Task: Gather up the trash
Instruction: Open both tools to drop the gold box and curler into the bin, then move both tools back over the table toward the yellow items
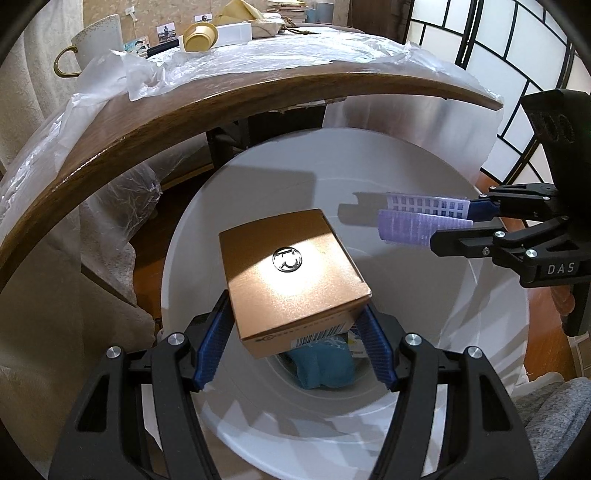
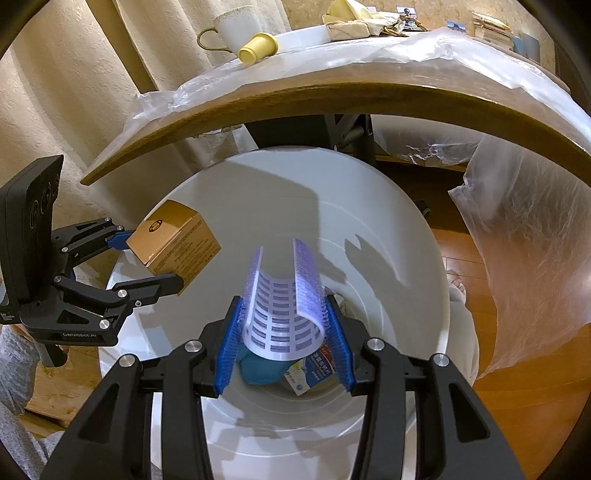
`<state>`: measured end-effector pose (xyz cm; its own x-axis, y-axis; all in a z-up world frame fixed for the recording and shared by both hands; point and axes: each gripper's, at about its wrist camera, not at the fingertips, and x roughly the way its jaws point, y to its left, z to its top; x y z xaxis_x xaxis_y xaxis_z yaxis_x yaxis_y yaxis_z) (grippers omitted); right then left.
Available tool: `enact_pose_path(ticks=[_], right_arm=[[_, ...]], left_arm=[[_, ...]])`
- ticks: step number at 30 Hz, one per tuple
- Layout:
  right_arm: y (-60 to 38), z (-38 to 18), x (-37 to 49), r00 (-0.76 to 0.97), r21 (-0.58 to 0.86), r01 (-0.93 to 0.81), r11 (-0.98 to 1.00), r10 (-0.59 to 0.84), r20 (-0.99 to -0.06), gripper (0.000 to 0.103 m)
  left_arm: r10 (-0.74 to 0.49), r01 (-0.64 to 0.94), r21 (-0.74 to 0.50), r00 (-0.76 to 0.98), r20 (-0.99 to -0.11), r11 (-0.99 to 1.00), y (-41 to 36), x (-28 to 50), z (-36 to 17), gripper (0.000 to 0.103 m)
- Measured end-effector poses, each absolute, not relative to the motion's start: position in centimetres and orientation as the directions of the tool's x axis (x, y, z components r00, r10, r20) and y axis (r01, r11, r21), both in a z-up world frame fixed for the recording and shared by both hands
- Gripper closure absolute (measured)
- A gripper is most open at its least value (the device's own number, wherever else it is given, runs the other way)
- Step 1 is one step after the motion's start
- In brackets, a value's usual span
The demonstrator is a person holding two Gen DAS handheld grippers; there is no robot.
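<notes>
My left gripper (image 1: 295,332) is shut on a brown cardboard box (image 1: 291,273) with a round logo, held over the mouth of a white bin (image 1: 480,369). The same box (image 2: 173,240) shows at the left of the right wrist view, above the white bin's rim (image 2: 436,258). My right gripper (image 2: 284,332) is shut on a purple and white hair roller (image 2: 284,302), split open along its length, also over the bin. That hair roller (image 1: 424,218) juts in from the right in the left wrist view. At the bin's bottom lie a blue item (image 2: 258,369) and a printed packet (image 2: 314,373).
A wooden table (image 1: 122,136) draped with clear plastic sheet (image 1: 295,55) curves right behind the bin. On it stand a white mug (image 1: 99,40), a tipped yellow cup (image 1: 199,35) and a white tray (image 1: 236,33). Plastic sheet (image 2: 524,236) hangs at the right over wood floor (image 2: 524,387).
</notes>
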<state>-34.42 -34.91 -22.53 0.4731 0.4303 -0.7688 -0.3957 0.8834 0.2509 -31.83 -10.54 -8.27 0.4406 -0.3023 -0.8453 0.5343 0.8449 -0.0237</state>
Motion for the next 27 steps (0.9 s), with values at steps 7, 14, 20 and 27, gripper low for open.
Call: enact_pose_path(ticks=[7,14,20,27], right_arm=[[-34.9,-22.6,-34.5,0.483,0.218,-0.393,0.893,0.403,-0.777,0.056],[-36.0,-21.4,-34.7,0.536,0.271,-0.338,0.901,0.421,-0.732,0.012],[-37.4,-17.0,-35.3,0.694,0.216,-0.333,0.918,0.394,-0.602,0.004],[-38.6,-9.8,-30.5,0.828,0.181,-0.28,0.943,0.332,-0.451,0.004]], left_arm=[[-0.298,0.529,-0.019,0.448,-0.843,0.849,-10.4,-31.5,-8.2,0.036],[-0.305,0.491,-0.029,0.493,-0.815,0.871,-9.9,-31.6,-7.0,0.012],[-0.368,0.497,-0.015,0.62,-0.694,0.867,-9.4,-33.7,-2.4,0.004],[-0.375,0.44,0.002,0.768,-0.519,0.898,-8.6,-30.8,3.5,0.002]])
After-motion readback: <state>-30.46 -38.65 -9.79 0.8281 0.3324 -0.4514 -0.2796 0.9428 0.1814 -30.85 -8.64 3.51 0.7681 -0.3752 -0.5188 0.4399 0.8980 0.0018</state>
